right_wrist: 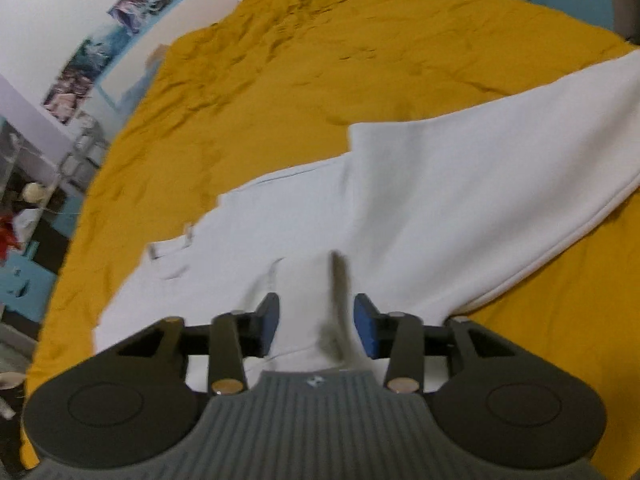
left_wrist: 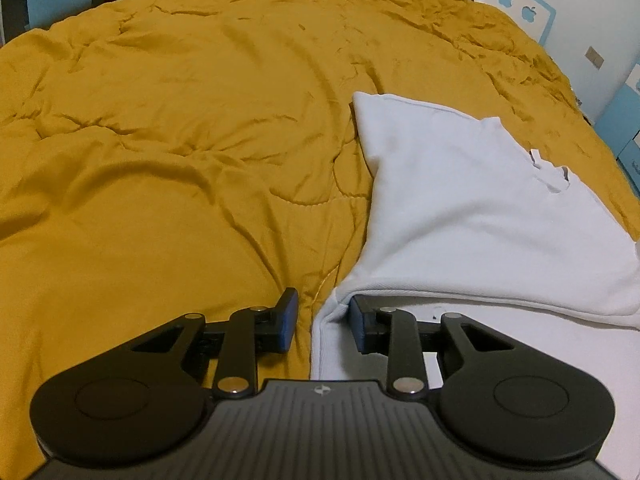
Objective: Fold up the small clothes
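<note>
The left gripper (left_wrist: 323,320) is low over a bed with a wrinkled yellow blanket (left_wrist: 180,140). Its two fingers stand apart, and a folded edge of a white shirt (left_wrist: 460,208) passes into the gap between them, close to the right finger (left_wrist: 358,326). The left finger (left_wrist: 289,322) is over the blanket only. The shirt lies on the right side of the blanket, and one part of it is turned over the rest. Behind the bed, a white and blue wall (left_wrist: 580,8) has apple shapes.

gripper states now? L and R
Left gripper: open, straddling the edge of the white garment, not clamped.
Right gripper: open, a fold of the garment between its fingers, not clamped.
</note>
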Demonstrator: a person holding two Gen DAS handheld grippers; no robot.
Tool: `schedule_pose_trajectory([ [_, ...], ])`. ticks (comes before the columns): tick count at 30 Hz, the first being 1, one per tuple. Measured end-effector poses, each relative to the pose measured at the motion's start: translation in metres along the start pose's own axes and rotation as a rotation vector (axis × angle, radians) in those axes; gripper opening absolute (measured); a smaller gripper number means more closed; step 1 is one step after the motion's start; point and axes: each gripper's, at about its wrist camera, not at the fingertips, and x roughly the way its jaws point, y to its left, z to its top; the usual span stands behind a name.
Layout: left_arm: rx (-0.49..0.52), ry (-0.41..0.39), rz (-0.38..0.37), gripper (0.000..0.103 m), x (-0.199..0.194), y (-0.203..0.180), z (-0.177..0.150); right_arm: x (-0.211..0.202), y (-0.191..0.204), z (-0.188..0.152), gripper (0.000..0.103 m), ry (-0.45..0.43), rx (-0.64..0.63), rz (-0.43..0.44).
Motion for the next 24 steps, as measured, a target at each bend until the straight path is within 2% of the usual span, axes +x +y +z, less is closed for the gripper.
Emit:
schedule_pose_trajectory([
  [2, 0.005, 0.002, 0.007, 0.036, 0.001, -0.002, 0.0, 0.005, 0.005, -0.005, 0.037, 0.021, -0.028, -0.017],
  [3, 0.005, 0.003, 0.008, 0.036, 0.001, -0.002, 0.0, 0.009, 0.007, -0.007, 0.032, 0.036, -0.037, -0.045],
  [4, 0.003, 0.006, 0.009, 0.036, 0.002, -0.003, 0.0, 0.013, 0.009, -0.01, 0.016, 0.05, -0.039, -0.049],
  [5, -0.009, 0.01, 0.007, 0.036, 0.003, -0.002, 0.001, 0.017, 0.011, -0.013, 0.007, 0.067, -0.043, -0.031],
  [7, -0.036, 0.017, 0.005, 0.036, 0.003, 0.0, 0.002, 0.018, 0.02, -0.016, 0.0, 0.057, -0.086, -0.051],
  [9, -0.031, 0.019, 0.015, 0.036, 0.005, -0.002, 0.002, 0.011, 0.026, -0.012, 0.0, 0.018, -0.103, -0.045],
  [13, -0.018, 0.014, 0.029, 0.036, 0.005, -0.004, 0.001, -0.023, 0.027, 0.004, 0.0, -0.093, -0.064, 0.084],
  [15, -0.014, 0.016, 0.035, 0.036, 0.006, -0.005, 0.001, -0.032, 0.027, 0.002, 0.0, -0.109, -0.097, 0.11],
  [17, -0.007, 0.021, 0.043, 0.036, 0.007, -0.007, 0.002, -0.021, 0.023, -0.008, 0.0, -0.057, -0.156, 0.03],
  [20, 0.0, 0.026, 0.046, 0.036, 0.007, -0.009, 0.002, 0.002, 0.006, -0.023, 0.0, 0.006, -0.164, -0.08],
  [21, 0.003, 0.028, 0.048, 0.036, 0.006, -0.009, 0.003, 0.006, -0.004, -0.027, 0.0, 0.015, -0.142, -0.095],
  [24, 0.026, 0.04, 0.06, 0.036, 0.002, -0.014, 0.006, 0.001, -0.022, -0.03, 0.0, 0.027, -0.074, -0.06],
])
